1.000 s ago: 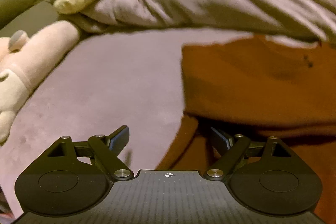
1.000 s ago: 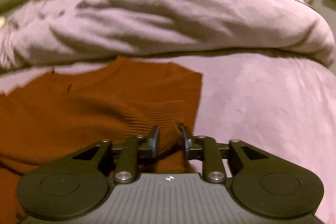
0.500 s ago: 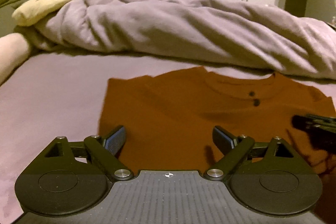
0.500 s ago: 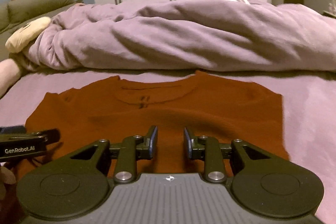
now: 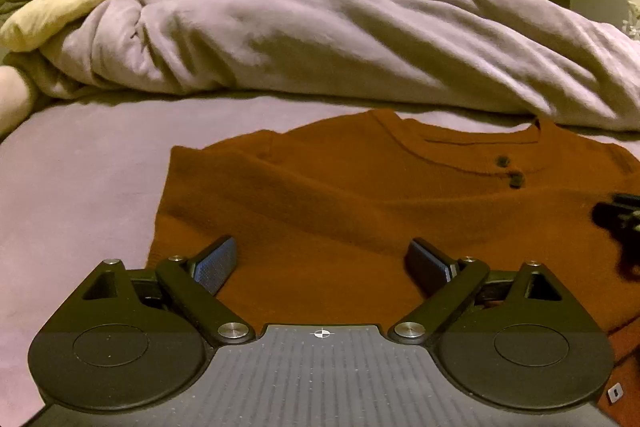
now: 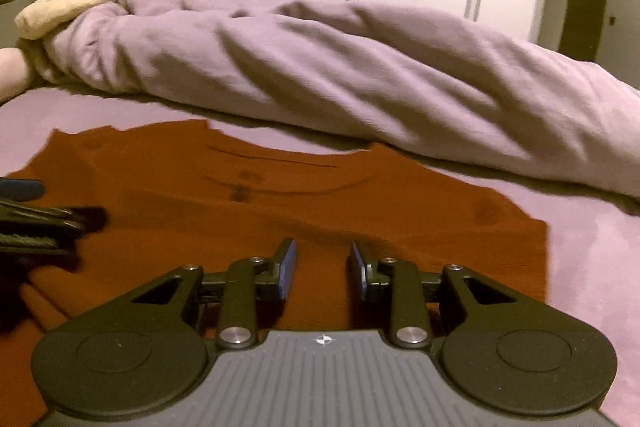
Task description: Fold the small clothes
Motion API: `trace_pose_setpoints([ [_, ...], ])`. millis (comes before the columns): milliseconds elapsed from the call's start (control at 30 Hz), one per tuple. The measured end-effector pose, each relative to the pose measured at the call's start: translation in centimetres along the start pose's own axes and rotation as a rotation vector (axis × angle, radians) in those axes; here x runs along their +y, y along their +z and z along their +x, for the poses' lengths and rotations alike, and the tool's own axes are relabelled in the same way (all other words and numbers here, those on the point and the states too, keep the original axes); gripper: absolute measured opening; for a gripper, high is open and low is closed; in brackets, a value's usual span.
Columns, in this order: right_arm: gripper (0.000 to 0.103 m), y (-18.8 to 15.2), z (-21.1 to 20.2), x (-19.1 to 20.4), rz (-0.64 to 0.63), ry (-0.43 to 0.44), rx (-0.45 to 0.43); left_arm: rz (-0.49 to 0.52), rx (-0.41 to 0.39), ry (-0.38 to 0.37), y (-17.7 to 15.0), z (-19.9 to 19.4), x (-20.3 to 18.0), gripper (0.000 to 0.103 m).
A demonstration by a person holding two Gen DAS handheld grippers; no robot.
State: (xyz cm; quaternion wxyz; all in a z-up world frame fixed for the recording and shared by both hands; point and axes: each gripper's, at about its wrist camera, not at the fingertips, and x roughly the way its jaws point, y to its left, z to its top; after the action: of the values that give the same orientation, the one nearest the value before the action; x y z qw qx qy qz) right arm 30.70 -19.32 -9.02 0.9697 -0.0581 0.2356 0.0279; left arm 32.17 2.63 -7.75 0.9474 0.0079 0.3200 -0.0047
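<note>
rust-orange knit top (image 5: 360, 211) flat on lilac bed sheet (image 5: 80, 187), neckline with two buttons (image 5: 510, 171) on far side, near rumpled duvet (image 5: 320, 43). left gripper (image 5: 322, 261) over left part, jaws opening wide, nothing between. right gripper (image 6: 323, 263) over right part, jaws narrowly apart, nothing pinched. likely soft, light, limp, stretchy; will sag and drag. best pinch near hem corners or side edge.

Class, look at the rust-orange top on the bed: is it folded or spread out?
Partly folded: the top lies front up, neckline and buttons showing, sleeves tucked in.
</note>
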Motion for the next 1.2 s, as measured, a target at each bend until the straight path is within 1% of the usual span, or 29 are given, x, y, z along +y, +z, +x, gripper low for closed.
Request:
trace_pose_setpoints([
  [100,0.027,-0.3,-0.8,-2.0,0.008,-0.038,-0.004,0.002,0.003,-0.004,0.0,0.0,0.1,0.096],
  [167,0.027,-0.6,-1.2,-3.1,0.021,-0.044,-0.005,0.012,0.006,0.001,0.0,0.0,0.0,0.096],
  [233,0.027,-0.7,-1.3,-3.6,0.029,-0.055,-0.003,0.026,0.011,0.005,-0.1,-0.1,-0.2,0.096],
  [267,0.028,-0.7,-1.4,-3.7,0.026,-0.075,-0.002,0.032,0.014,0.005,-0.1,-0.2,-0.2,0.096],
  [300,0.046,-0.7,-1.3,-3.7,0.028,-0.123,0.009,0.039,0.017,0.005,-0.1,-0.2,-0.3,0.096],
  [333,0.059,-0.8,-1.4,-4.1,0.056,-0.143,0.013,0.048,0.020,0.003,-0.1,-0.3,-0.3,0.097],
  [367,0.060,-0.8,-1.4,-4.8,0.096,-0.132,0.025,0.058,0.026,0.003,0.0,-0.4,-0.4,0.097],
  [433,0.061,-0.4,-1.7,-5.7,0.151,-0.121,0.056,0.081,0.038,0.010,0.1,-0.8,-0.5,0.097],
  [500,0.059,-0.1,-2.9,-5.4,0.138,-0.129,0.061,0.084,0.050,0.024,0.2,-1.5,-0.6,0.097],
  [533,0.059,-0.1,-3.5,-5.4,0.149,-0.120,0.065,0.074,0.053,0.026,0.2,-1.9,-0.5,0.098],
  [633,0.059,-0.9,-5.9,-5.9,0.259,-0.028,0.077,0.054,0.060,0.012,-0.3,-3.1,-0.5,0.098],
  [700,0.059,-1.9,-7.1,-5.9,0.290,-0.009,0.089,0.074,0.055,0.020,-0.7,-3.6,-0.7,0.098],
  [800,0.059,-2.7,-8.0,-5.3,0.257,-0.019,0.096,0.077,0.054,0.021,-1.1,-4.1,-0.7,0.098],
  [867,0.059,-2.5,-8.3,-4.8,0.242,-0.033,0.103,0.064,0.062,0.015,-1.2,-4.4,-0.4,0.098],
  [967,0.059,-1.8,-9.1,-4.5,0.265,-0.009,0.076,0.050,0.072,0.011,-1.4,-4.6,-0.2,0.098],
  [1033,0.059,-1.3,-9.3,-4.0,0.252,-0.002,0.063,0.044,0.074,0.010,-1.6,-4.6,-0.1,0.098],
  [1133,0.057,-0.8,-8.9,-3.2,0.234,0.012,0.056,0.045,0.079,0.010,-1.7,-4.7,-0.2,0.098],
  [1200,0.054,-0.7,-8.1,-2.9,0.224,0.023,0.070,0.046,0.083,0.006,-1.7,-4.7,-0.1,0.098],
])
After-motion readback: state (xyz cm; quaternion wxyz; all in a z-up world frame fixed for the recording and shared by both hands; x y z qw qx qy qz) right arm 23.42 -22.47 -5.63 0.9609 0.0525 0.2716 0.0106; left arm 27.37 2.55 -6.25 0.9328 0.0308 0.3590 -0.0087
